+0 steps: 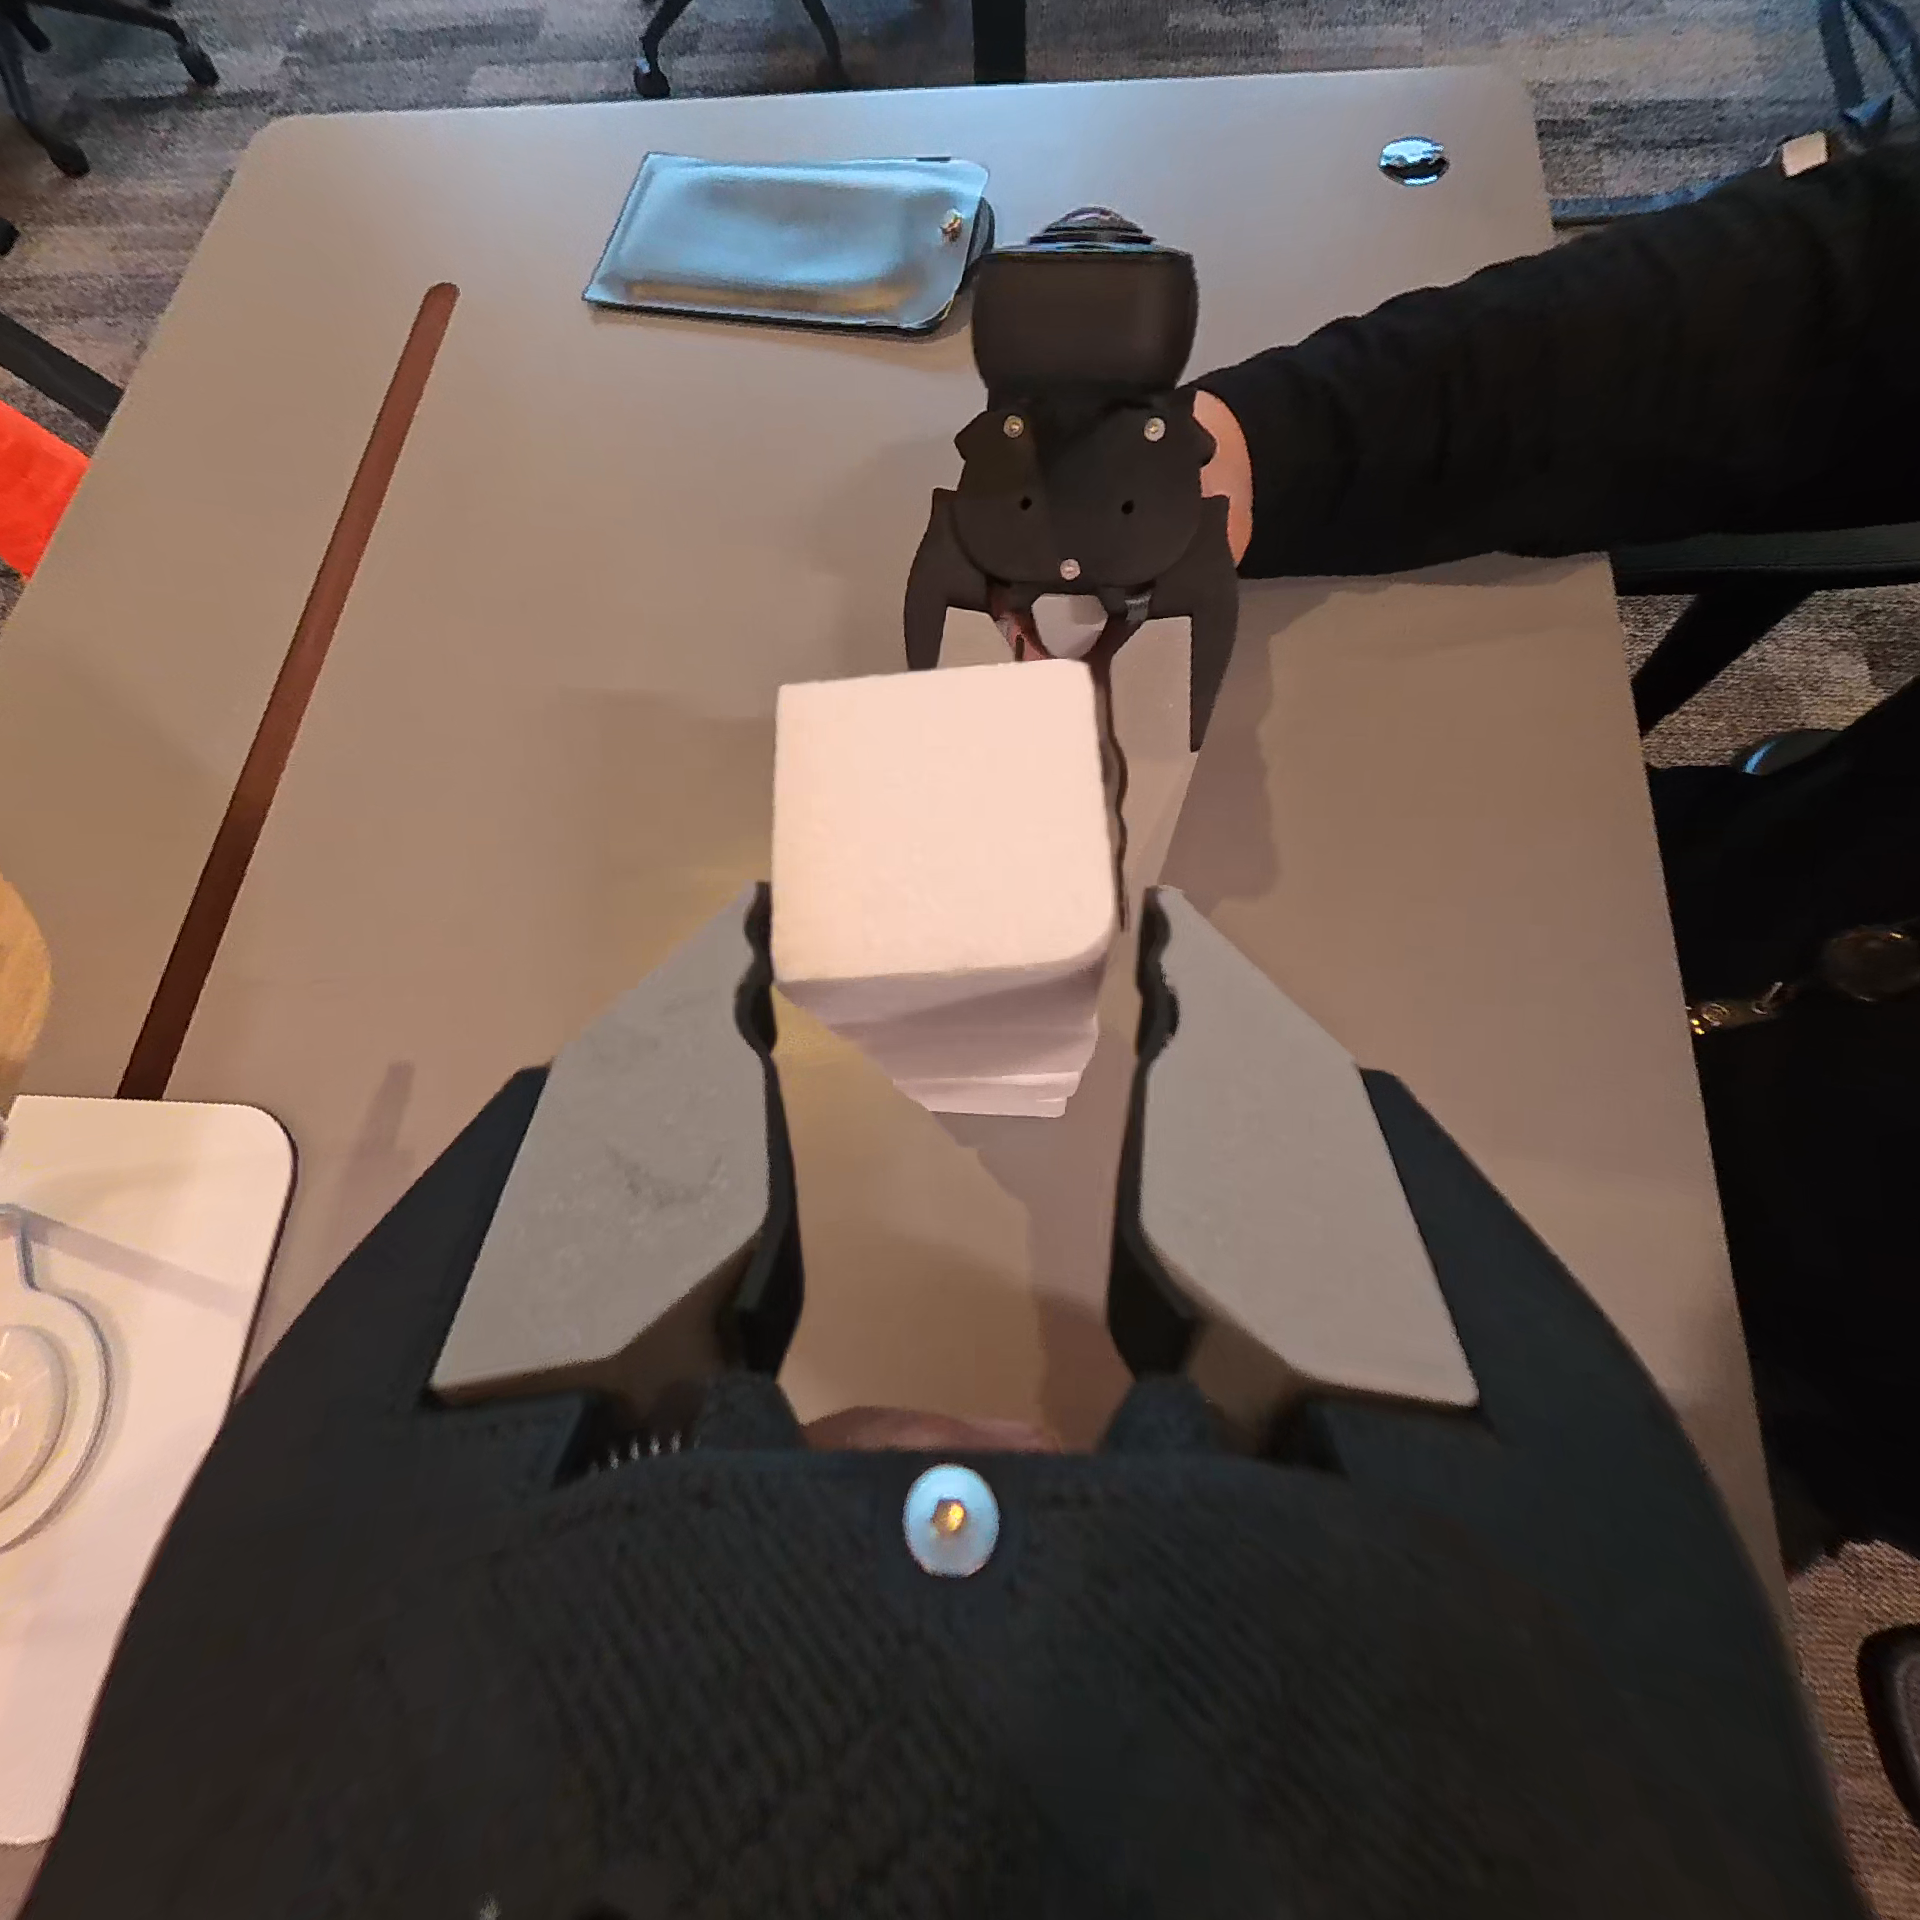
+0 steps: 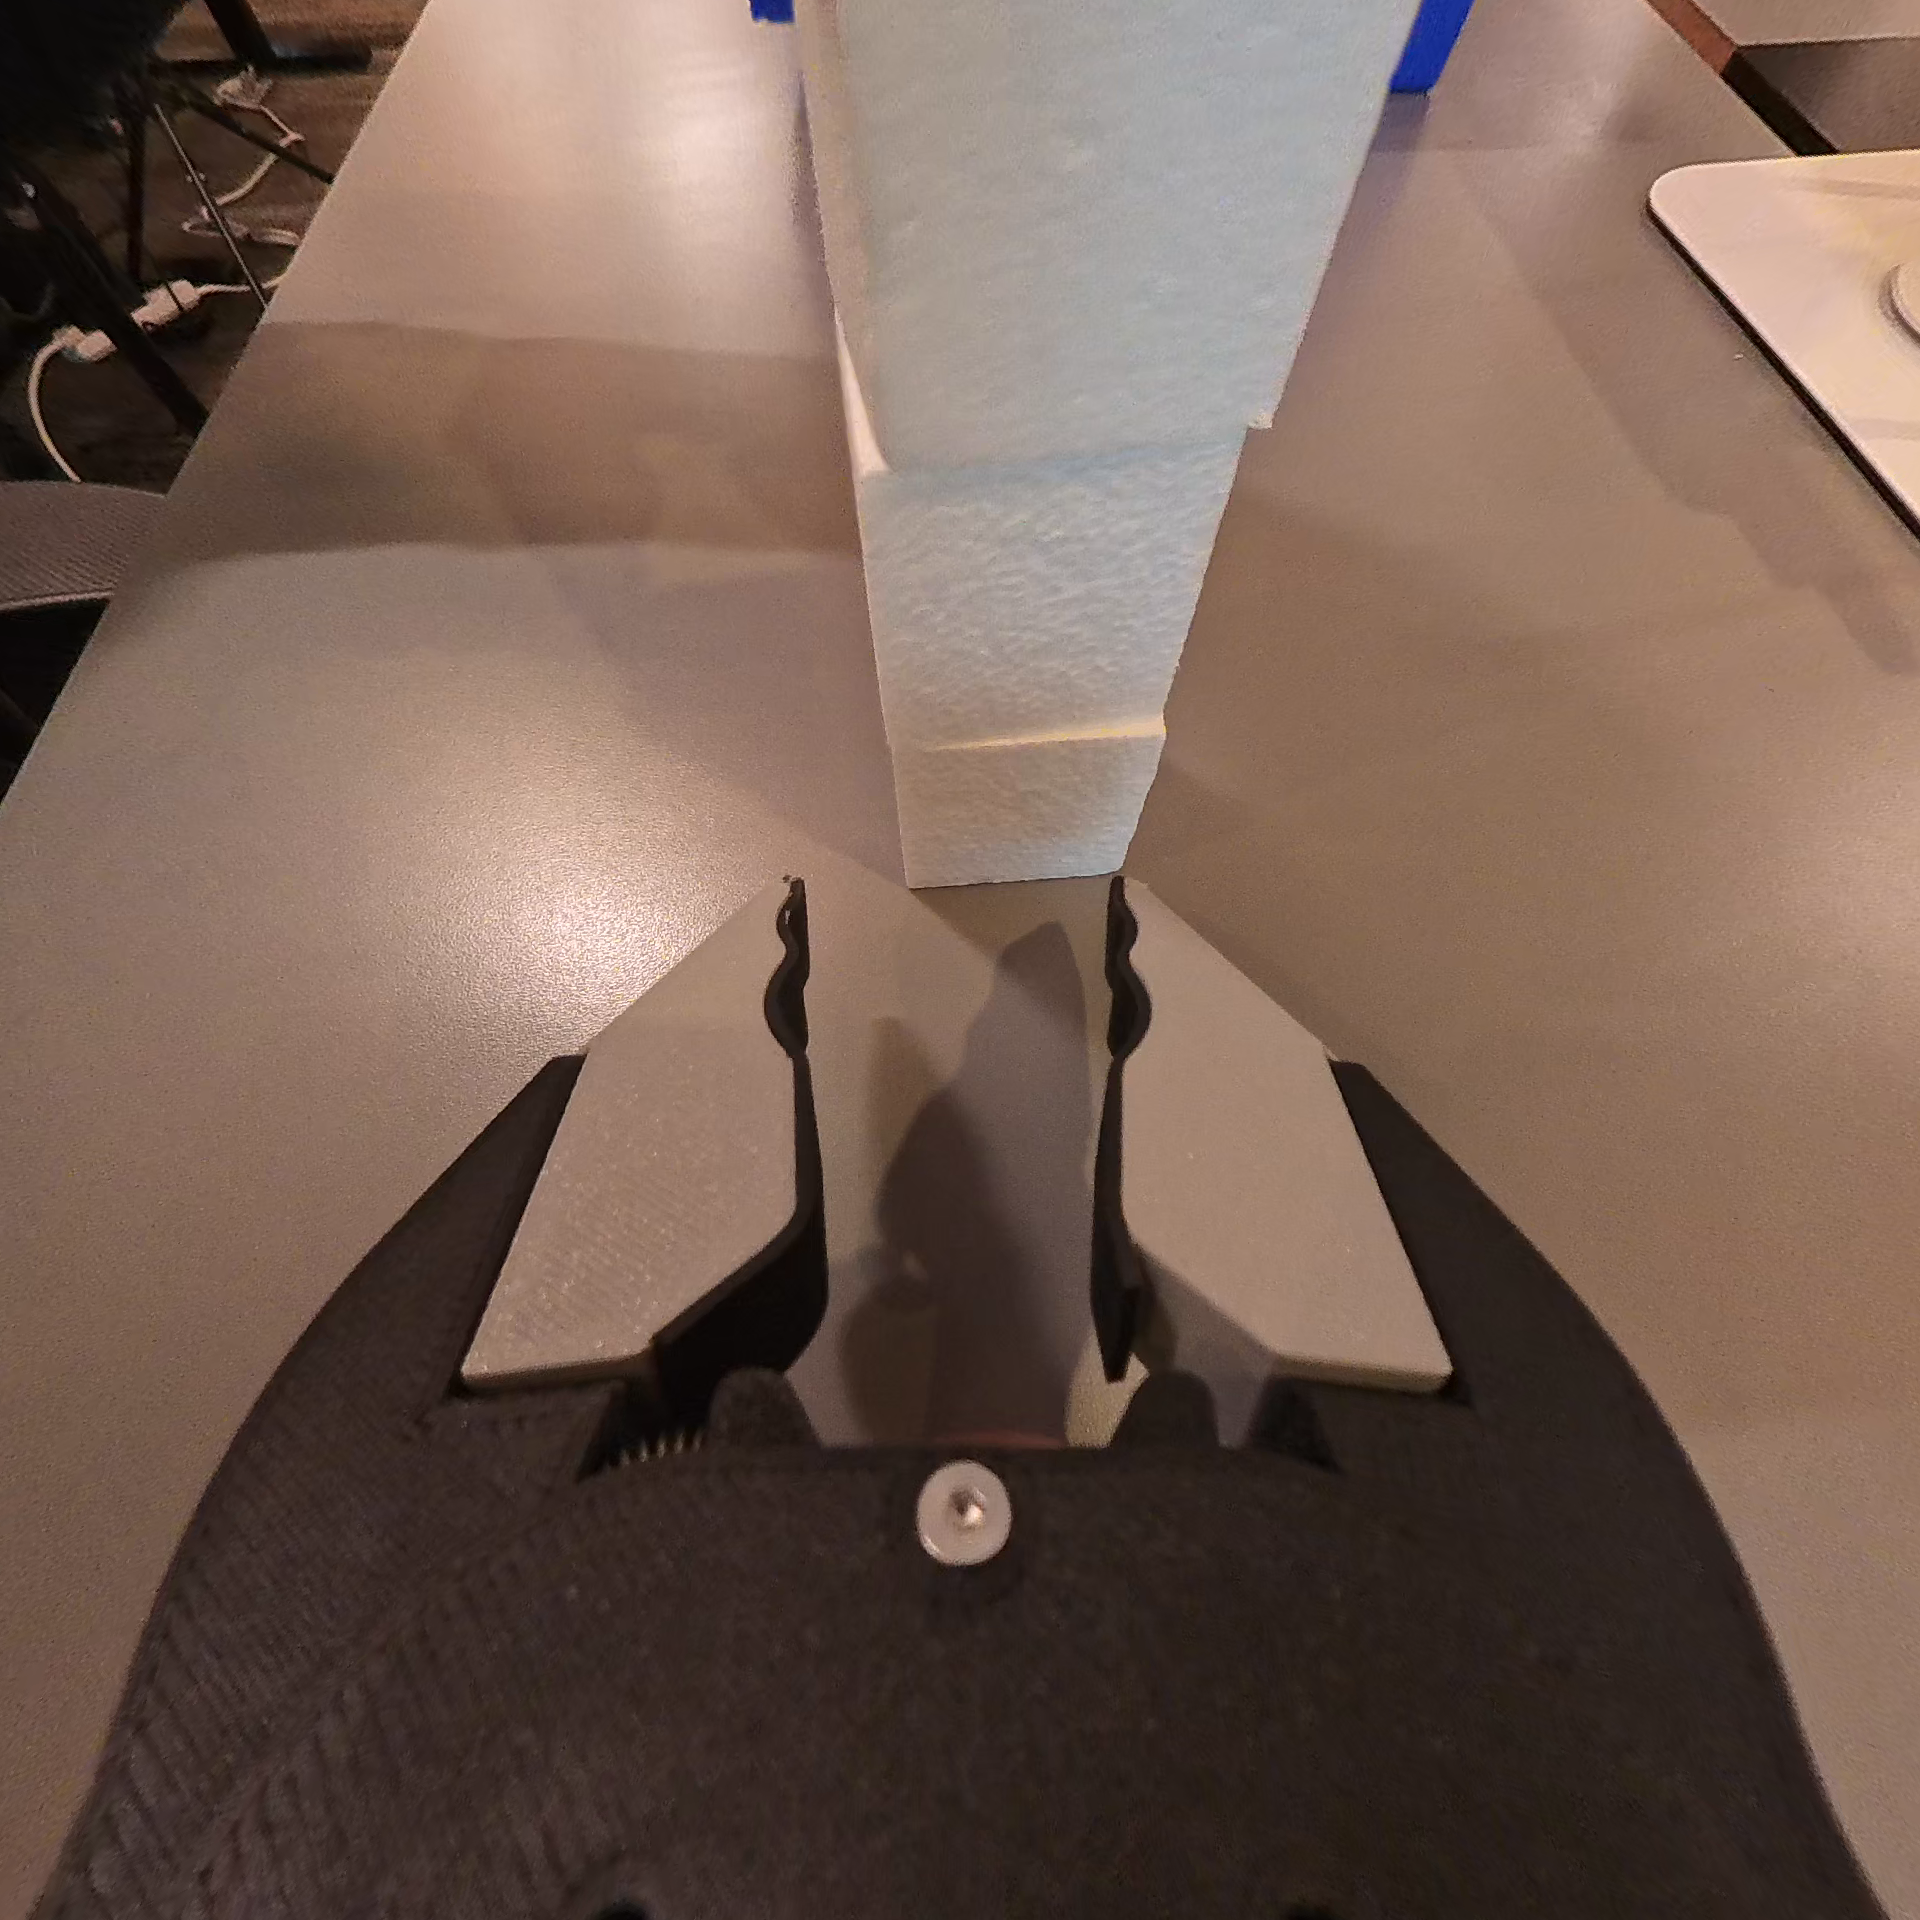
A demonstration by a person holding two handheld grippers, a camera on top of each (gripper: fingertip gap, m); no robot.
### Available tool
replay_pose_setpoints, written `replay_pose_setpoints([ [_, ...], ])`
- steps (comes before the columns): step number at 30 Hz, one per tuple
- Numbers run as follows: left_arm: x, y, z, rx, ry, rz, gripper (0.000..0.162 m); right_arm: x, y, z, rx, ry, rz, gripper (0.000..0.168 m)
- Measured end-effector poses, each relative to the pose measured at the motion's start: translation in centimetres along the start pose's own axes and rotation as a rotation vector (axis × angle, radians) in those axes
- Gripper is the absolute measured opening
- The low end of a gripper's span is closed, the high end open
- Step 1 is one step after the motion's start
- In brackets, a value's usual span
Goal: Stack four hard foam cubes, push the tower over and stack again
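Observation:
A tower of white hard foam cubes stands on the grey table, its layers slightly staggered. I look down on it in the left wrist view. My left gripper is open, its fingertips on either side of the top cube's near edge; the left tip is at the cube, the right tip a little apart. My right gripper is open on the far side of the tower, held by a hand in a black sleeve. In the right wrist view the right gripper is open and empty, low at the tower's bottom cube. The tower's top is cut off there.
A grey pouch lies at the table's far side. A white board with a clear object sits at the near left; it also shows in the right wrist view. A brown strip runs along the table's left. A black bag is beside the table's right edge. Some 15 centimetres of space lies between my two pairs of fingers.

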State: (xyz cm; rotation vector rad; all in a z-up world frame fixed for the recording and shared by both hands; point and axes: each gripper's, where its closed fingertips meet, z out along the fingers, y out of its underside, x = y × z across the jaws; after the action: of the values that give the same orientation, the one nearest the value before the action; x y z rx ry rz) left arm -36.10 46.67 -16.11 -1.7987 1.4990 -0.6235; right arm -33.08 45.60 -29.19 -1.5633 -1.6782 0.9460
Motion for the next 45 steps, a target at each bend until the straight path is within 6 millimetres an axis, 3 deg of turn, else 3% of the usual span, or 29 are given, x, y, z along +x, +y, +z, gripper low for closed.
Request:
replay_pose_setpoints([
  [7, -0.5, -0.5, -1.1, 0.049, -0.041, -0.023, 0.078, 0.0, -0.1, 0.0, 0.004, -0.001, 0.001, 0.055],
  [11, -0.8, -0.6, -3.5, 0.153, -0.143, -0.047, 0.081, 0.0, -0.2, -0.1, 0.015, -0.002, 0.004, 0.055],
  [14, -1.2, 1.1, -5.7, 0.216, -0.26, -0.116, 0.077, 0.0, -0.3, -0.2, 0.021, -0.007, 0.011, 0.055],
  [15, -0.8, 1.5, -6.4, 0.246, -0.278, -0.137, 0.066, 0.0, -0.3, -0.2, 0.023, -0.008, 0.014, 0.055],
  [18, 1.2, 2.0, -8.0, 0.317, -0.322, -0.167, 0.0, 0.3, -0.3, -0.4, 0.03, 0.001, 0.018, 0.055],
  [19, 1.9, 1.9, -8.2, 0.337, -0.339, -0.174, 0.0, 0.5, -0.3, -0.5, 0.032, 0.009, 0.018, 0.055],
  [21, 3.7, 2.1, -7.1, 0.327, -0.334, -0.195, 0.0, 0.9, -0.4, -0.7, 0.042, 0.029, 0.016, 0.052],
  [24, 6.0, 4.1, -3.2, 0.228, -0.338, -0.18, 0.0, 1.2, -0.8, -1.4, 0.087, 0.032, 0.036, 0.044],
  [28, 7.4, 11.0, 2.7, 0.007, -0.301, -0.219, 0.0, 1.7, -0.6, -2.2, 0.104, 0.078, -0.003, 0.006],
  [30, 7.0, 14.7, 4.2, -0.114, -0.329, -0.248, 0.0, 2.3, -0.1, -2.2, 0.067, 0.113, 0.001, 0.0],
  [31, 6.8, 15.9, 4.4, -0.143, -0.353, -0.25, 0.0, 2.5, 0.2, -2.2, 0.048, 0.13, 0.006, 0.0],
  [34, 6.6, 16.3, 4.2, -0.128, -0.362, -0.268, 0.0, 2.8, 0.3, -2.2, 0.002, 0.167, 0.022, 0.0],
  [37, 6.0, 17.2, 3.2, -0.163, -0.422, -0.237, 0.0, 2.7, -1.0, -2.9, -0.002, 0.229, -0.008, 0.0],
  [40, 6.2, 17.4, 2.7, -0.114, -0.456, -0.253, 0.001, 1.9, -2.3, -3.6, 0.002, 0.278, -0.028, 0.0],
  [45, 6.8, 15.7, -0.4, 0.061, -0.593, -0.261, 0.019, 1.1, -3.2, -3.6, -0.044, 0.374, -0.054, 0.0],
])
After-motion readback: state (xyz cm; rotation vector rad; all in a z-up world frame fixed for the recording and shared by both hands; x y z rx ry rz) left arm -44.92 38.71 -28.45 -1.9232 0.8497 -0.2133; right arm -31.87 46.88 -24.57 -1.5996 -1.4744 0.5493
